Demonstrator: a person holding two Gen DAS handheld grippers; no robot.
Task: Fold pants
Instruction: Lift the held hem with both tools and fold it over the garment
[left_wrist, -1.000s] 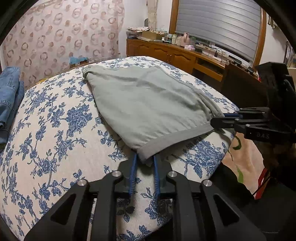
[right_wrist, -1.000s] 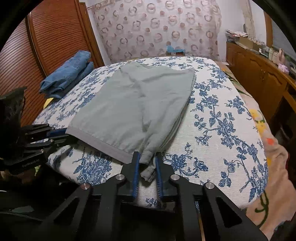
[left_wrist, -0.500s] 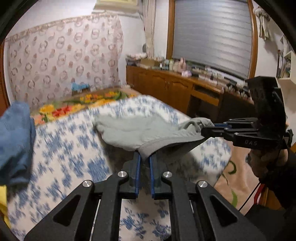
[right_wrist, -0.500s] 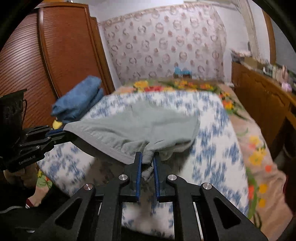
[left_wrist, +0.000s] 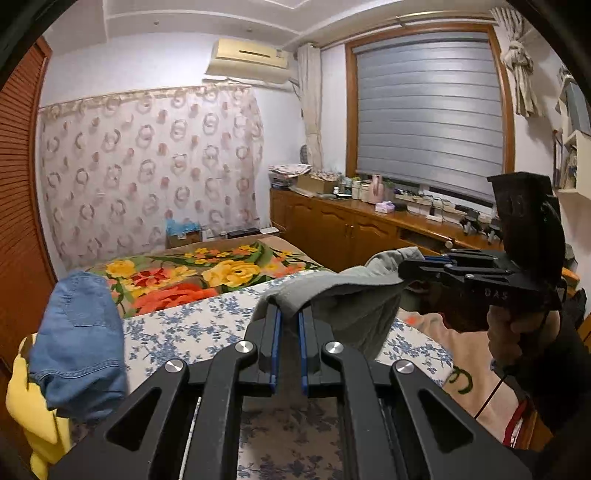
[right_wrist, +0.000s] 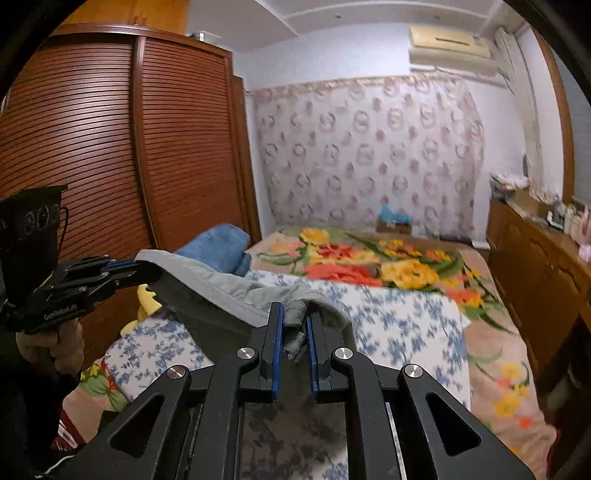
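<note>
Both grippers (left_wrist: 287, 325) (right_wrist: 294, 325) clamp grey pants (left_wrist: 343, 295) above the bed (left_wrist: 192, 325).

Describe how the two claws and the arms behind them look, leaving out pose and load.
Both claws are matte black linkage frames with silver rivets and blue ribbed pads on the fingers. The left claw carries pale lettering on its side and a boxy black block on top, as does the right claw. Each hand wears a dark sleeve; a thin cable hangs under the right one.

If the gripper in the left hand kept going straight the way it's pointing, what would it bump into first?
Probably the blue-flowered white bedspread. The left gripper, shut on the grey-green pants, points slightly downward across the bed, so it would likely meet the spread before the bright floral blanket; depth is unclear.
</note>
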